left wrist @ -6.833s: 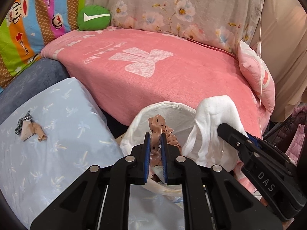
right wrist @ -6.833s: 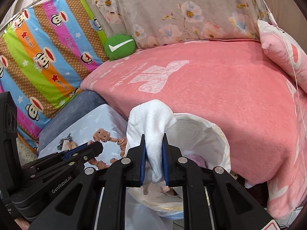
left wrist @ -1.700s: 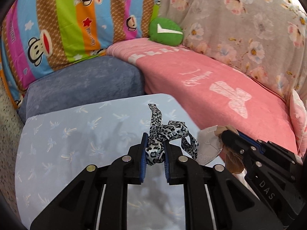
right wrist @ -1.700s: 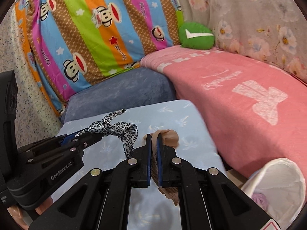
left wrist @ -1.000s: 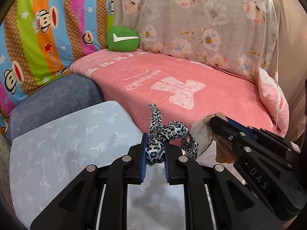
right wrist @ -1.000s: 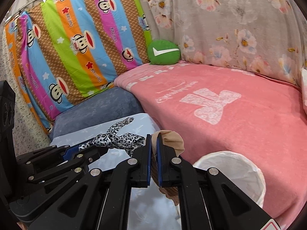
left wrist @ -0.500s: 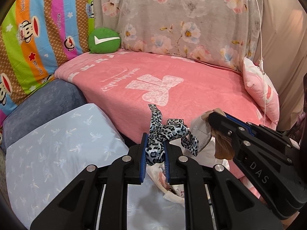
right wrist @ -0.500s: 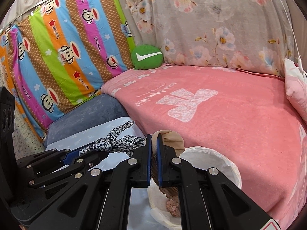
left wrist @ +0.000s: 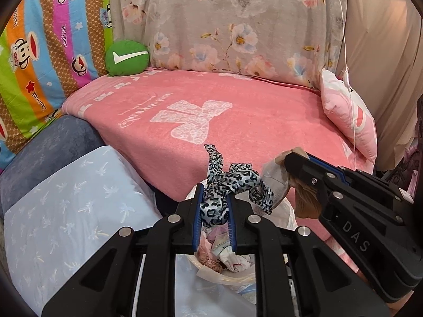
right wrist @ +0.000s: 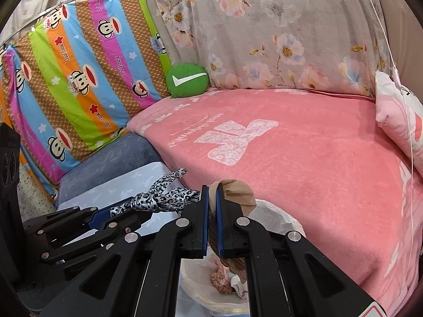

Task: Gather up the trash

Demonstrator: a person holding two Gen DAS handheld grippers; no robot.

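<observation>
Left wrist view: left gripper [left wrist: 213, 207], jaws opening, holds a leopard-print scrunchie [left wrist: 232, 182] above the lined bin [left wrist: 286, 211]; right gripper [left wrist: 286, 163] clamps a beige stocking [left wrist: 305, 204]. Trailing ends could snag the rim.

Both wrist cams sit close behind their own fingers, tilted down toward the pink blanket [left wrist: 238, 121] and floral backdrop [right wrist: 290, 26]. Shared: white-lined bin [right wrist: 277, 220] below, green cushion [left wrist: 127, 57] at the bed's far-left corner.

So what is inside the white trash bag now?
Inside the white trash bag lie crumpled pink and white scraps and a brownish frilly piece. The grippers and the bag's rim cover the rest, so anything deeper is hidden.
</observation>
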